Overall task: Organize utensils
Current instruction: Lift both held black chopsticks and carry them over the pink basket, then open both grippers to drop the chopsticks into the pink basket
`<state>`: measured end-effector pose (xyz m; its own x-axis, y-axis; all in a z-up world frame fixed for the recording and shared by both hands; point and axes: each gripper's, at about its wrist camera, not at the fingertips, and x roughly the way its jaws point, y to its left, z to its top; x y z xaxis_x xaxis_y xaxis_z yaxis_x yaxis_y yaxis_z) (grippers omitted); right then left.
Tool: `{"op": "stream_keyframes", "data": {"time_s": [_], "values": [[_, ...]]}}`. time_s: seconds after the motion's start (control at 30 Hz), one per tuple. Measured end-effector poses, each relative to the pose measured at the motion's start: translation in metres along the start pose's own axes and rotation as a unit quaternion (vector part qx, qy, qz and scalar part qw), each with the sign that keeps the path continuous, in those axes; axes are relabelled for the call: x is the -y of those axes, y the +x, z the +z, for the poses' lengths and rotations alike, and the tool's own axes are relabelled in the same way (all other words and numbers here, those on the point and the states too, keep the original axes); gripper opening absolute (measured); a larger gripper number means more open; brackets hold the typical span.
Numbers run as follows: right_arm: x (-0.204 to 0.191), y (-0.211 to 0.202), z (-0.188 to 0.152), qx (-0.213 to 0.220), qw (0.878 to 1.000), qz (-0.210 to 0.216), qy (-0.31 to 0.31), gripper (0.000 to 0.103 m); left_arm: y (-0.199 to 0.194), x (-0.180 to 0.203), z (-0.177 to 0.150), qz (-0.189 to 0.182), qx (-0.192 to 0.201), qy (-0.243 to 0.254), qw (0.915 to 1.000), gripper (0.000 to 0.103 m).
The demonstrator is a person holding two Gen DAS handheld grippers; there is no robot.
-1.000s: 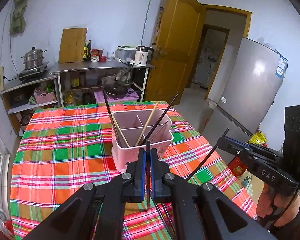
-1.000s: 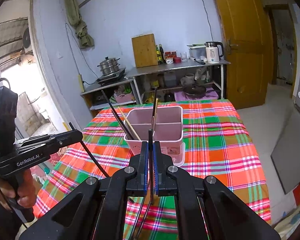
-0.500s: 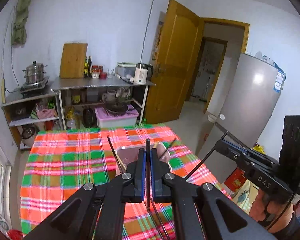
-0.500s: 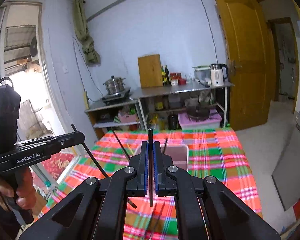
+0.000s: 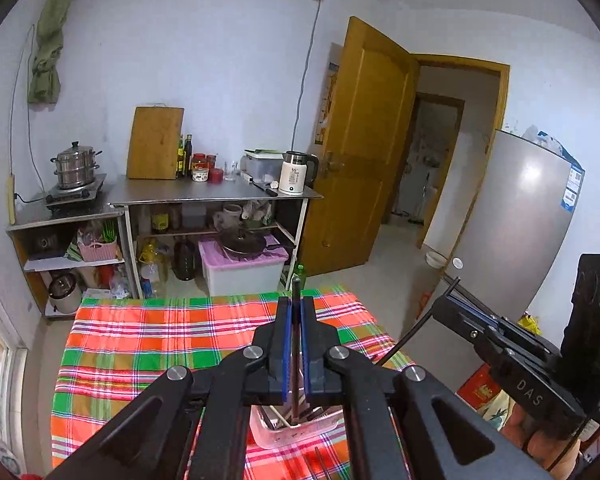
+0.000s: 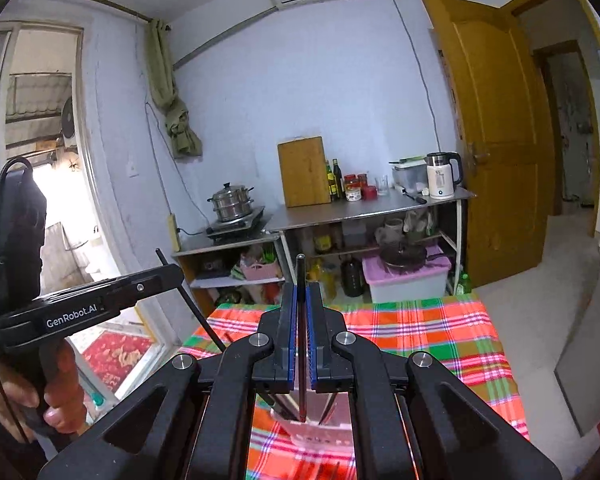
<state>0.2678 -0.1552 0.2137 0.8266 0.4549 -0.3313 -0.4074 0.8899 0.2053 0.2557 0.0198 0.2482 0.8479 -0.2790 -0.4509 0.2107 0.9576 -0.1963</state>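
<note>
Your left tool (image 5: 295, 312) and right tool (image 6: 300, 300) each pinch a thin, stiff, slippery chopstick (image 5: 296, 292) mid-shaft above the pink holder (image 5: 296, 434); keep both upright.

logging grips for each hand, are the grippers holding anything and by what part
Each holds one dark chopstick. The left gripper and the right gripper both clamp theirs partway along the stick, top end poking out above the fingers.

Pale blue walls (image 5: 220, 60) — ochre door (image 6: 500, 140) ajar, steel shelving (image 5: 216, 196).
</note>
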Motion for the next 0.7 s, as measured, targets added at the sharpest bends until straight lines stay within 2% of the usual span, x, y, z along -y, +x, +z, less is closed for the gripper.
{"op": "stream_keyframes", "data": {"time_s": [0.37,0.7], "values": [[0.01,0.038,-0.028,-0.025,1.0,-0.013,0.001,0.004,0.049,-0.017,-0.026,0.0,-0.019,-0.007,0.9998,0.004],[0.015,0.062,-0.06,-0.068,0.998,-0.016,-0.003,0.004,0.085,-0.031,-0.065,0.0,-0.062,-0.01,0.998,0.004]]}}
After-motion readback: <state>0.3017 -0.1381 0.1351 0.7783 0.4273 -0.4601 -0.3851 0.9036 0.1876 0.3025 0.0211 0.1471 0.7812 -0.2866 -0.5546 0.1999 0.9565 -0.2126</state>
